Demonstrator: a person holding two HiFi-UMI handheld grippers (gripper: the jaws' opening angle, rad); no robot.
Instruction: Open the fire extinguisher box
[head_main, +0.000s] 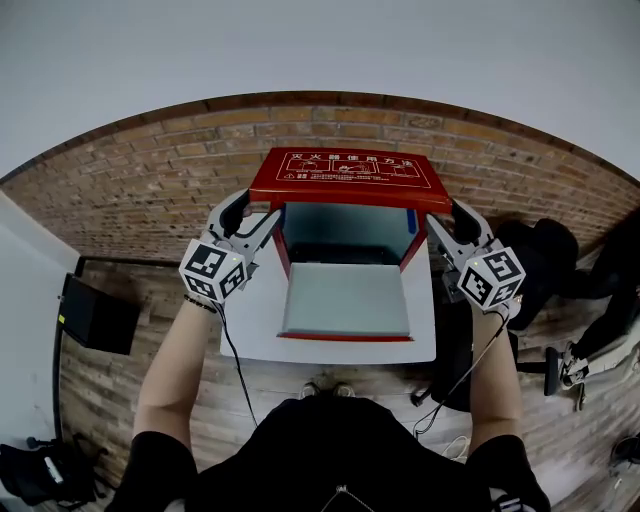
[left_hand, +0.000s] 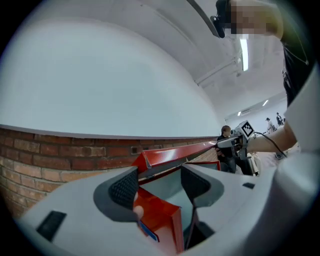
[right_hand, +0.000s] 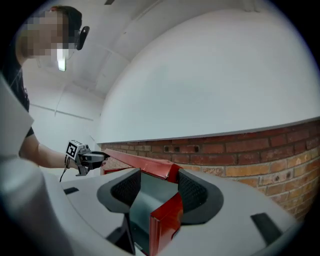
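Note:
The red fire extinguisher box (head_main: 345, 240) stands on the brick floor against the wall. Its lid (head_main: 348, 180) with white print is raised, and its front panel (head_main: 346, 298) lies folded down flat. My left gripper (head_main: 258, 212) is at the lid's left corner, my right gripper (head_main: 452, 215) at its right corner. In the left gripper view the lid's corner (left_hand: 145, 161) sits between the wide-apart jaws of the left gripper (left_hand: 160, 182). The right gripper view shows the right gripper (right_hand: 159, 187) open too, with the lid's other corner (right_hand: 167, 172) in the gap. Neither gripper clamps the lid.
A black case (head_main: 95, 315) stands on the floor at the left. Black bags (head_main: 545, 260) lie at the right. Cables (head_main: 232, 350) hang from both grippers. A brick wall (left_hand: 50, 165) rises right behind the box. A person (left_hand: 225, 137) stands far off.

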